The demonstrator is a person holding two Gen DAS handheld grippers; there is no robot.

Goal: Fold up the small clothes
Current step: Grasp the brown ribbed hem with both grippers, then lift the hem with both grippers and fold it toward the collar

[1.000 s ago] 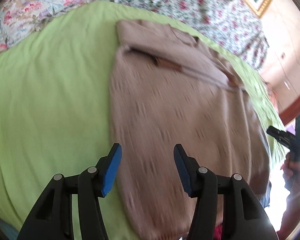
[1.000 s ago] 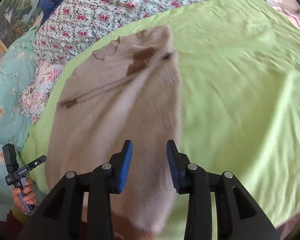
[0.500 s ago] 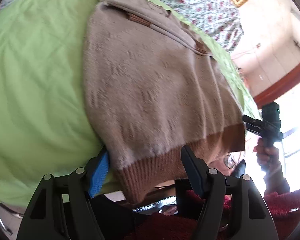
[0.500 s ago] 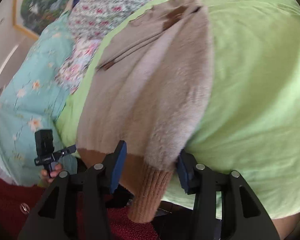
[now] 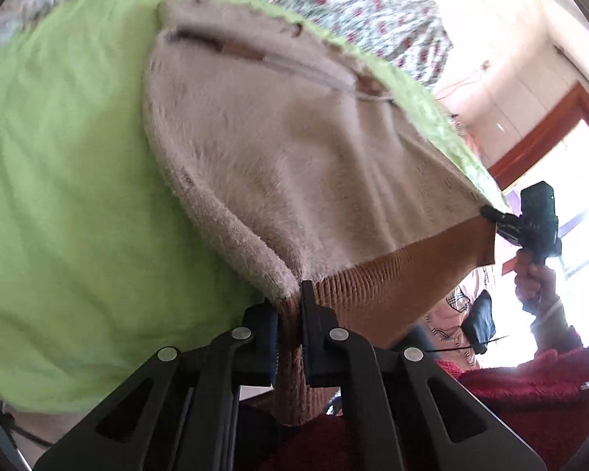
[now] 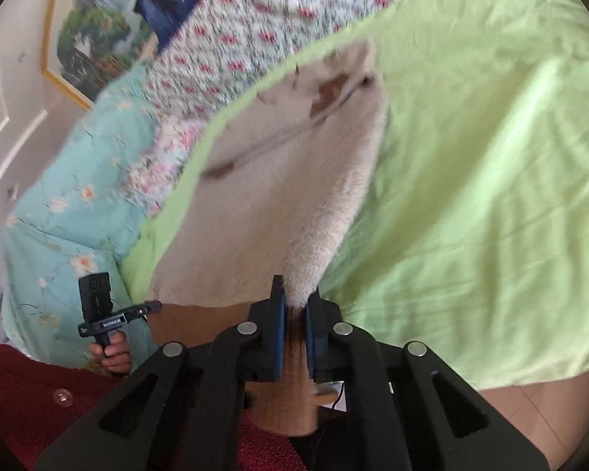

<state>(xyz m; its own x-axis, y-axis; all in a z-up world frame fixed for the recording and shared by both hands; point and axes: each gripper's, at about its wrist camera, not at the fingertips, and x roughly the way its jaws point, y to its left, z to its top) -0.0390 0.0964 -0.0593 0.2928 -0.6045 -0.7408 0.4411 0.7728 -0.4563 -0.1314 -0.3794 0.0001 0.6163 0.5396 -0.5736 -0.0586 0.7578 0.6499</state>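
Your left gripper (image 5: 290, 310) is pinched tight on the brown ribbed hem of the sweater (image 5: 294, 149), at its left corner; the hem strip hangs down between the black arms and its end is lost in shadow. Your right gripper (image 6: 294, 314) is clamped the same way on the opposite hem corner, the blue pads (image 6: 279, 325) nearly meeting, with only a dark sliver of knit showing between them. From both grips the beige sweater runs away up the bed, its far part lying on the green sheet (image 5: 59, 196) and its near edge lifted off it. The collar end is blurred; a brown patch (image 6: 330, 92) and a dark seam line there are hard to read. The hem's underside is hidden. Beyond the sheet lie a floral quilt (image 6: 255, 27) and a teal flowered cover (image 6: 70, 212), both smeared by motion. A framed picture (image 6: 94, 35) on the wall is cut off by the lens edge. Red clothing (image 5: 530, 392) fills the lower corner of the left view.
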